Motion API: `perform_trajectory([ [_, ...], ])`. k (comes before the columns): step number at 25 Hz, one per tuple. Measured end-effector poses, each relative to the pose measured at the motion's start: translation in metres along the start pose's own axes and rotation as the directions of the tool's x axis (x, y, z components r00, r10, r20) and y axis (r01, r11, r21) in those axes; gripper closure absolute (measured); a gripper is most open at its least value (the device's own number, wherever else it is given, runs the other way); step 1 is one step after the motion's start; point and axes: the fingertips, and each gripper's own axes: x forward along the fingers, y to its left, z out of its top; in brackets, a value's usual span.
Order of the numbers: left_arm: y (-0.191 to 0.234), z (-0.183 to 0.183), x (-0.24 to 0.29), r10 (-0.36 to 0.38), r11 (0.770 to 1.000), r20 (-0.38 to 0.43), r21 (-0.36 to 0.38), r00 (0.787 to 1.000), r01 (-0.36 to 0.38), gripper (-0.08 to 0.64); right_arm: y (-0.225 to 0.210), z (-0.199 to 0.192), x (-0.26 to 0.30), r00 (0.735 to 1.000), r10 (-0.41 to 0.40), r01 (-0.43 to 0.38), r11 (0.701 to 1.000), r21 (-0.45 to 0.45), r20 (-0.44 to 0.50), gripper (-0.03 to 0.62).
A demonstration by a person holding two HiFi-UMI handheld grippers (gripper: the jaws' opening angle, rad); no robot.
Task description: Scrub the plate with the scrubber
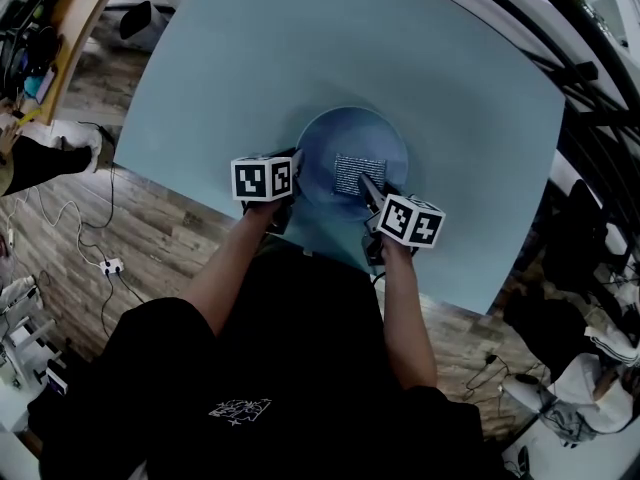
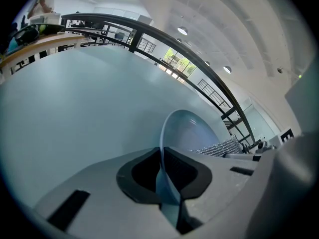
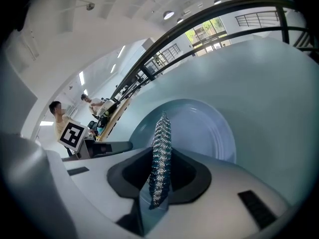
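A pale blue plate (image 1: pixel 352 153) rests on the light blue table (image 1: pixel 300 58), close to the near edge. My left gripper (image 1: pixel 290 183) is shut on the plate's left rim (image 2: pixel 163 156), which runs edge-on between the jaws. A silvery chainmail scrubber (image 1: pixel 358 175) lies flat on the plate's middle. My right gripper (image 1: pixel 372 196) is shut on the scrubber's near edge, and the mesh (image 3: pixel 160 156) stands up between its jaws over the plate (image 3: pixel 209 128). In the left gripper view the scrubber (image 2: pixel 219 147) shows at right.
The table's near edge (image 1: pixel 330 253) lies just under both grippers. A wood floor with cables and a power strip (image 1: pixel 110 266) is at left. Railings and clutter (image 1: pixel 590 98) stand at right. Two people (image 3: pixel 60 114) are far off by a bench.
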Motion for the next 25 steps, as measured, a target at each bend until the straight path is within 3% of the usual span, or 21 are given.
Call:
perform_trajectory([
  [5, 0.001, -0.001, 0.000, -0.001, 1.000, 0.001, 0.003, 1.000, 0.001, 0.526, 0.017, 0.006, 0.020, 1.000, 0.014, -0.014, 0.999, -0.030, 0.002, 0.505],
  [11, -0.003, -0.001, 0.001, -0.018, 0.999, -0.017, 0.026, 1.000, 0.018, 0.526, 0.015, 0.022, 0.029, 0.997, -0.002, 0.000, 1.000, 0.027, 0.080, 0.505],
  [25, -0.005, 0.016, -0.019, -0.036, 0.992, 0.012, 0.122, 0.999, 0.034, 0.514, 0.010, 0.048, -0.020, 0.967, -0.028, 0.005, 0.996, 0.092, 0.254, 0.506],
])
